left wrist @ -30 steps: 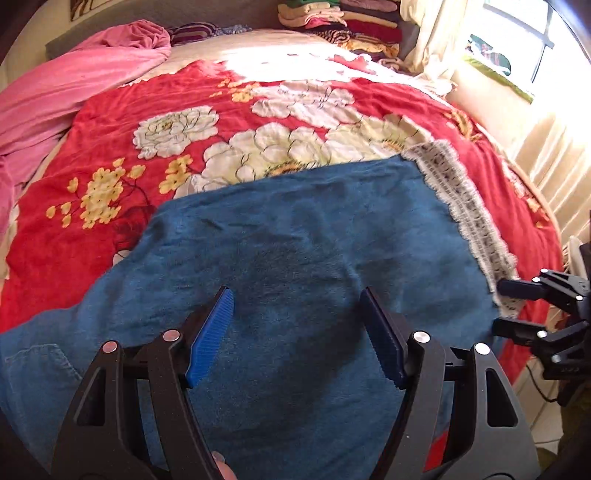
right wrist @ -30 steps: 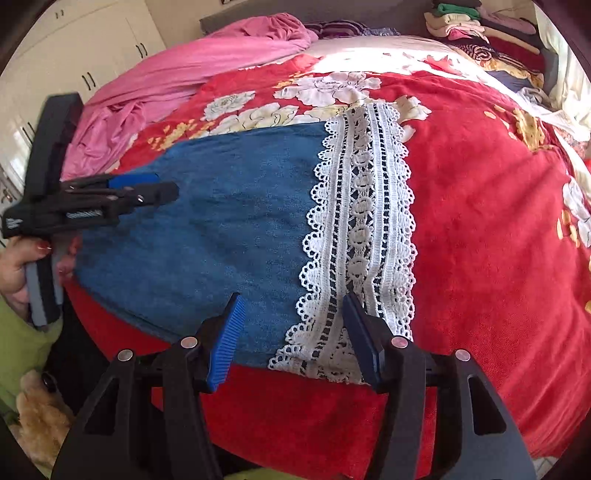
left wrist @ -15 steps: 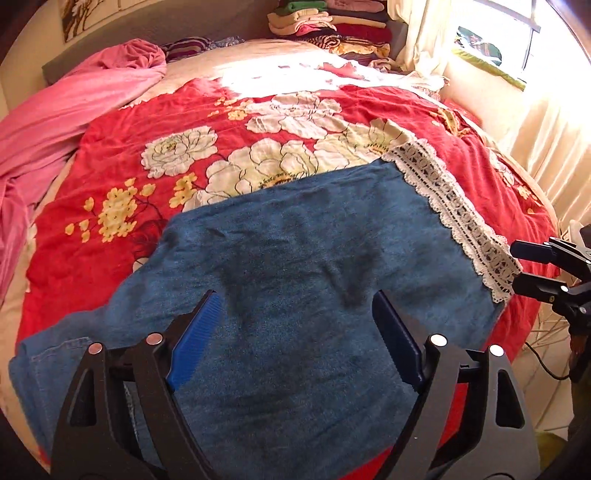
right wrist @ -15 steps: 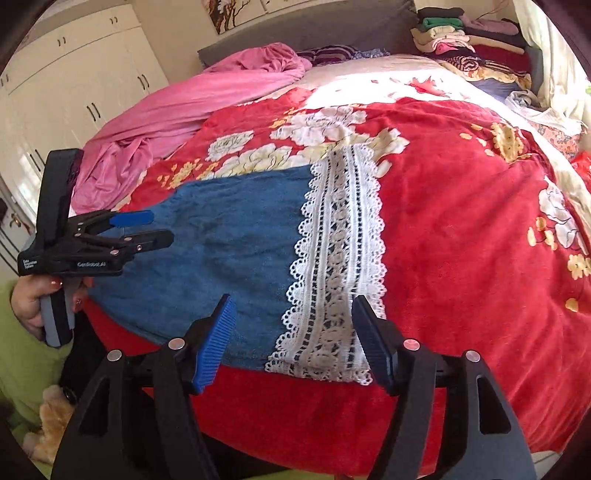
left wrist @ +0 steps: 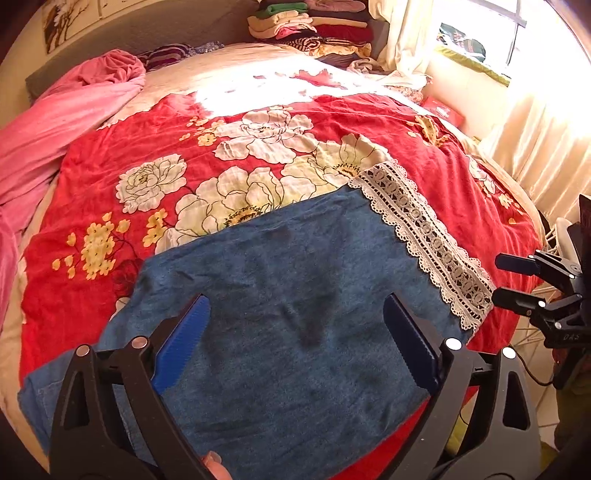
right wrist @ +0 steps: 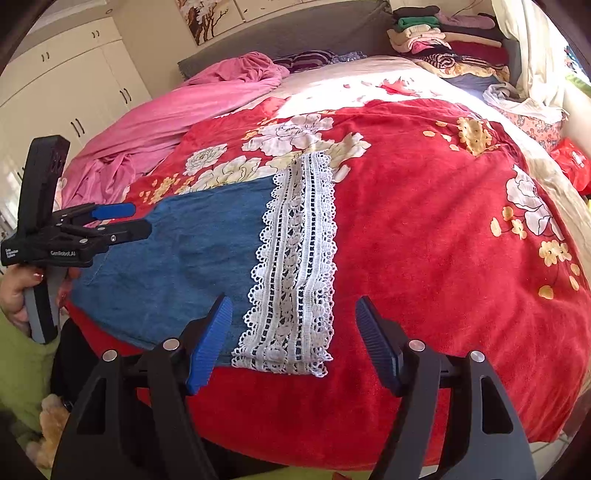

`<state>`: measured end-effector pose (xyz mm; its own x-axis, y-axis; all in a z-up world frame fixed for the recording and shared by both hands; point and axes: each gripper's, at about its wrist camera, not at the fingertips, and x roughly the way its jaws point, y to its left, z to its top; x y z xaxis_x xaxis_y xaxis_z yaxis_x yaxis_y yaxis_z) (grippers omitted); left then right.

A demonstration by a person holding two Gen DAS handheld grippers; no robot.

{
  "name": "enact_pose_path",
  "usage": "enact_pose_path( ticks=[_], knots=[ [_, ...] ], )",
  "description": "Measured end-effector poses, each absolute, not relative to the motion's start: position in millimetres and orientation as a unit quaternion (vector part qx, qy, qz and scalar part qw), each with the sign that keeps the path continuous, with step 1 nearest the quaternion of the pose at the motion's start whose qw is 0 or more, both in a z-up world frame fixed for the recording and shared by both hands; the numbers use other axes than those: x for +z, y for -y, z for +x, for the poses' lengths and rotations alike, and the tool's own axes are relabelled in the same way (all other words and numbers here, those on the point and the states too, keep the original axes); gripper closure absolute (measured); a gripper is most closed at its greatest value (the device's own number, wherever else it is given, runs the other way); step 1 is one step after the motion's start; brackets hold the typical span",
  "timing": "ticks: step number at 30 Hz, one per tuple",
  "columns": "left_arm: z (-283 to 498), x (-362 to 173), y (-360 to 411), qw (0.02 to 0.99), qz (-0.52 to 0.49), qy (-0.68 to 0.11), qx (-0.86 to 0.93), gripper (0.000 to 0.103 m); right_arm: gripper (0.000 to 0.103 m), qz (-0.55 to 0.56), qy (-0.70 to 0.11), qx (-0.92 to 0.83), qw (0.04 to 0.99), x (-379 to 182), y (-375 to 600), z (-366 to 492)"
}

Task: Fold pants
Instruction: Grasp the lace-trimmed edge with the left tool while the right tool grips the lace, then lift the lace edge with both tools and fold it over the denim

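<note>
— Where, the pants [left wrist: 303, 332]?
— Flat on the bedspread [left wrist: 424, 147], at the near edge of the bed, lace hem [right wrist: 295, 266] toward the window side.
— And the grippers?
— Left gripper [left wrist: 295, 343] above the pants, jaws opening, nothing between. Right gripper [right wrist: 293, 343] above the lace hem, apart from it.
— Behind?
— Bunched sheet [right wrist: 192, 114] along the far left, toward the wardrobe [right wrist: 70, 96]. Stack of folded clothes [right wrist: 443, 33] in the far right corner, by the headboard [right wrist: 314, 33].

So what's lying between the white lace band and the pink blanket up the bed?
In the right wrist view, mostly the red floral bedspread lies between the lace band and the pink blanket, with the blue denim of the pants nearer the front.
</note>
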<state>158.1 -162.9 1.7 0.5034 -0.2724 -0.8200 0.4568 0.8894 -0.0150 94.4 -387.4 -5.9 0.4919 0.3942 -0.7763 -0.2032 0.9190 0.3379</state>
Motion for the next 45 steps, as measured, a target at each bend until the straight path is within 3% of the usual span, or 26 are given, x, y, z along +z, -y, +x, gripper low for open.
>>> enact_pose_path(
  ticks=[17,20,24,31,35,41,45],
  knots=[
    [253,-37,203,0.821,0.125,-0.475,-0.292,0.015,0.034,0.155,-0.484,0.196,0.839,-41,384,117],
    [268,-45,210,0.808,0.12,-0.485,-0.312,0.025,0.044,0.172,-0.484,0.211,0.832,-45,383,122],
    [275,-52,224,0.787,0.112,-0.491,-0.357,0.034,0.047,0.197,-0.481,0.229,0.823,-49,380,129],
    [274,-64,240,0.777,0.117,-0.484,-0.386,0.036,0.063,0.232,-0.474,0.246,0.813,-56,377,139],
    [260,-62,239,0.776,0.105,-0.473,-0.402,0.064,0.075,0.244,-0.472,0.25,0.809,-55,377,143],
    [256,-60,243,0.783,0.104,-0.477,-0.386,0.087,0.08,0.244,-0.469,0.248,0.812,-49,373,142],
    [255,-52,233,0.792,0.081,-0.469,-0.384,0.093,0.082,0.23,-0.463,0.247,0.819,-39,368,141]
  ],
)
